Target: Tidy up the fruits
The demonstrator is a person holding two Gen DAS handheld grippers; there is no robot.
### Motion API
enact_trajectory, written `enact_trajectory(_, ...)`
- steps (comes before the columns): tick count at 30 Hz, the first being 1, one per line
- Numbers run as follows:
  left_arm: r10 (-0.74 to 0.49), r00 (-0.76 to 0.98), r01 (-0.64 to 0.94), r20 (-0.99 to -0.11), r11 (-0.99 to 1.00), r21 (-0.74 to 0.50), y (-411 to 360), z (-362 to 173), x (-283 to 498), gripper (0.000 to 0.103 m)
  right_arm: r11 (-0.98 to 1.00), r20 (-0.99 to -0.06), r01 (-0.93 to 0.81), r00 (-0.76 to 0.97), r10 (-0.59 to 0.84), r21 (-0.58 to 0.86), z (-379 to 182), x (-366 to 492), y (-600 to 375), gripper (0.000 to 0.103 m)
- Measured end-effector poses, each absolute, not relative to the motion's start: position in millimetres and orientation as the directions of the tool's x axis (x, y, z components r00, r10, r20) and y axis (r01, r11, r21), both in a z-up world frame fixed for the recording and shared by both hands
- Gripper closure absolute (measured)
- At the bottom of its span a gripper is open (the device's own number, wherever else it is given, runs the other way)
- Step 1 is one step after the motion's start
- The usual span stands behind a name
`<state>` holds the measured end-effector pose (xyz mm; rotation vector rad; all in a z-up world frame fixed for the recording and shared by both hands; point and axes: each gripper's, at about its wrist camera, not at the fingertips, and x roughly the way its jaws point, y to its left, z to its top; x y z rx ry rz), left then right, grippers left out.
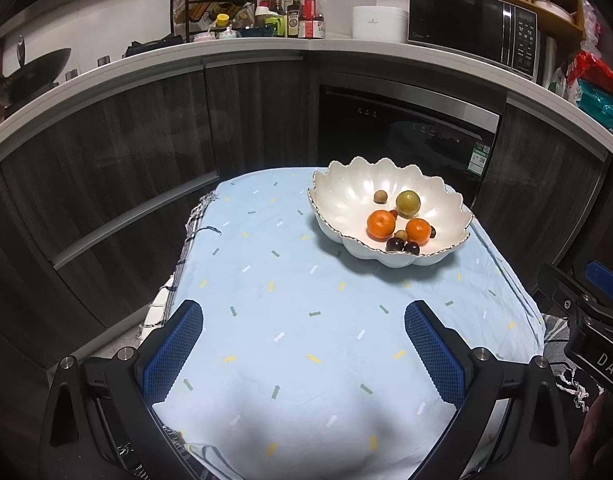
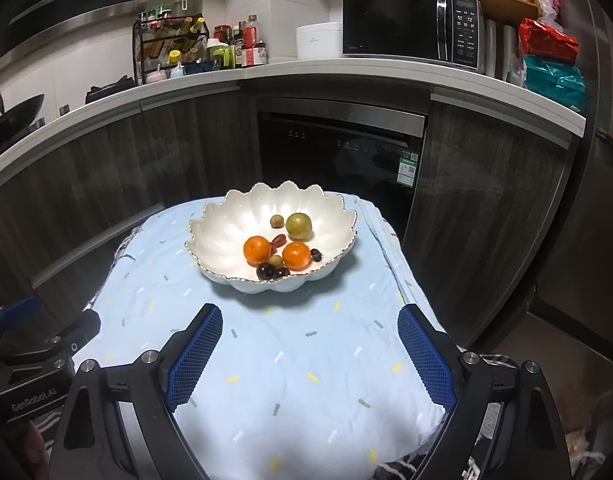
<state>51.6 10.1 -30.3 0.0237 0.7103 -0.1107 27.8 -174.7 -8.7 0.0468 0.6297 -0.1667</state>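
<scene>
Left gripper (image 1: 304,322): fingers spread wide, nothing between them; the blue pads (image 1: 174,350) are ribbed rubbery plates on black arms, hovering over bare cloth in the lower part of the left wrist view.
Right gripper (image 2: 310,326): jaws stand wide apart and empty; its pads (image 2: 196,354) face each other across the cloth, aimed up-frame toward the bowl, probably because no fruit is left to carry.
Tablecloth (image 2: 306,380): pale blue fabric with small scattered dashes, soft and slightly rumpled, draped over a small table; it fills the lower centre of both views and holds no loose fruit that I can see.
Bowl (image 2: 226,228): glossy pearly white dish with a scalloped, petal-like rim edged in gold, sitting at frame centre in the right wrist view and right of centre in the left.
Fruits: all gathered inside the bowl, clustered toward its near side, where the curved floor lets them roll together.
Oranges (image 2: 257,249): two, round and dimpled, close beside each other.
Green fruit (image 2: 299,225): smooth, round, behind the oranges.
Dark small fruits (image 2: 265,271): shiny, grape-like, by the near rim; a tan one (image 2: 277,221) lies apart.
Task progress: appears near finished.
Backdrop: dark wood-grain cabinets, microwave (image 2: 412,28) upper right.
</scene>
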Motion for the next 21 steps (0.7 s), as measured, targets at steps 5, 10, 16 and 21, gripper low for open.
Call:
enact_trajectory(5,-0.091,0.758,0.107,-0.646,0.994,-0.015,10.8,-27.7,49.5,0.0,0.985,-0.581,0.171,0.801,-0.144,-0.008,-6.5,26.1,-174.7,0.013)
enact_trajectory(10,-0.091,0.761,0.108,-0.642,0.994,-0.012,10.3,-27.0,47.7,0.0,0.985,-0.577,0.174,0.804,-0.147,-0.008,-5.9,24.2,-174.4,0.012)
enact_trajectory(16,-0.093,0.759,0.109,-0.645,0.994,-0.015,10.0,-26.3,47.4,0.0,0.984,-0.579,0.176,0.802,-0.148,-0.007,-5.4,24.0,-175.0,0.012)
enact_trajectory(21,-0.091,0.761,0.109,-0.642,0.994,-0.012,10.4,-26.4,47.8,0.0,0.985,-0.579,0.174,0.802,-0.146,-0.007,-5.2,23.8,-174.9,0.012)
